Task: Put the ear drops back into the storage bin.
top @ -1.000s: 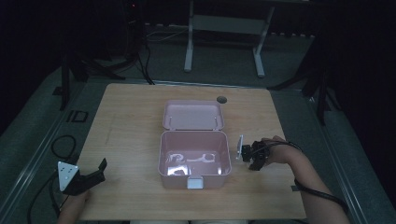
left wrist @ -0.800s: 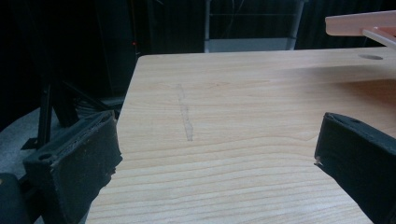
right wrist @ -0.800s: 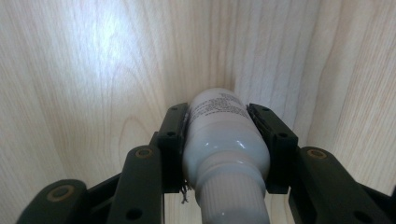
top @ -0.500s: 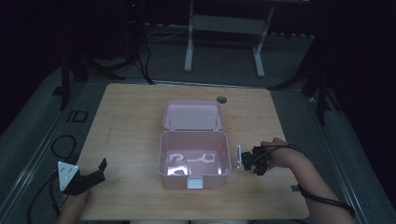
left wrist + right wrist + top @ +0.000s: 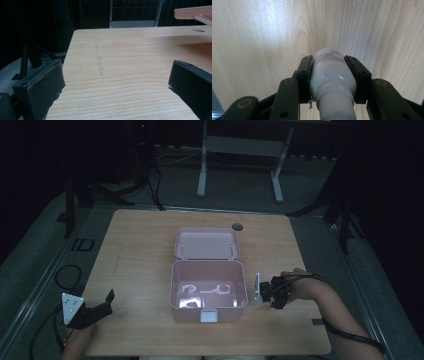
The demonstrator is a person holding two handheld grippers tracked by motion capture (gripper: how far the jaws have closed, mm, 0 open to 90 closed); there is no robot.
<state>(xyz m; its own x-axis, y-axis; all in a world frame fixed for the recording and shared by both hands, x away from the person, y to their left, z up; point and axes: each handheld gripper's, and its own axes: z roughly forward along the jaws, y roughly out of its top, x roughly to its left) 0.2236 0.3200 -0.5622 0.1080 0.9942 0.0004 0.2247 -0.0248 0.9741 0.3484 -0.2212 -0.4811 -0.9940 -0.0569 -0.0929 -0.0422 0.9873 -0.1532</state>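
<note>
Desk (image 5: 140, 265): pale wood-grain top, with a round grommet hole (image 5: 237, 226) near the far edge and a faint grey streak (image 5: 99, 61) showing in the left gripper view.
Pink box (image 5: 209, 307): open, near the desk's middle, its lid (image 5: 206, 243) laid back flat behind it; pale, glossy shapes lie on its floor, too washed out to identify.
Box latch: a small light tab (image 5: 208, 315) on the near wall, facing the person.
Left gripper (image 5: 100, 307): at the near left corner of the desk, well apart from the box; its jaws stand wide apart with nothing between them, bare wood showing in the gap.
Right gripper (image 5: 267, 290): just beside the box's right wall, pressed closed on the white bottle, one pad on each side of its body.
White bottle (image 5: 332, 75): plastic, ribbed cap toward the camera, base pointing down at the desk; held outside the box.
Change: over the last second the right gripper has drawn back toward the person and lower, along the box's right side, with the bottle staying in its grip.
Meaning for task: none is stated; judged from this, the bottle is being carried clear of the box or set down beside it, not put in.
Writing: the bottle's label (image 5: 327, 58) carries small grey print, too fine to read; no brand legible.
</note>
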